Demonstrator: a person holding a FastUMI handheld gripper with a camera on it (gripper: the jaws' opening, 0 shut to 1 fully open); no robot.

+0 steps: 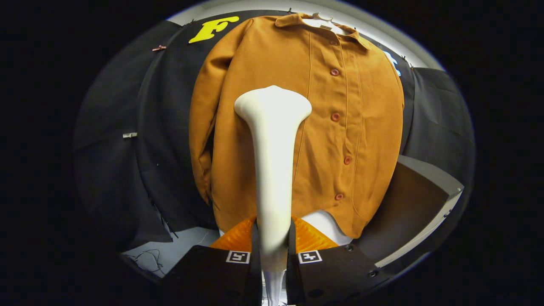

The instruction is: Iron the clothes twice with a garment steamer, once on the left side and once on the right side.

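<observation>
We've got the steamer up against the jacket
Gripper [273, 244] clamps both fingers on the white plastic garment steamer [273, 140]; its head sits left of the buttons on the hanging mustard-brown button-front jacket [348, 127].

The jacket [297, 127] is matt, smooth-woven cloth with small glossy buttons [335, 116]. The steamer [272, 170], clamped in the gripper [273, 242], looks like smooth matt plastic; the fingers [314, 238] are ribbed.

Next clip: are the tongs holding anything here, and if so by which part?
Yes. The tongs are shut on the white garment steamer, gripping the lower end of its handle; its flared head points up at the hanging orange shirt.
</observation>
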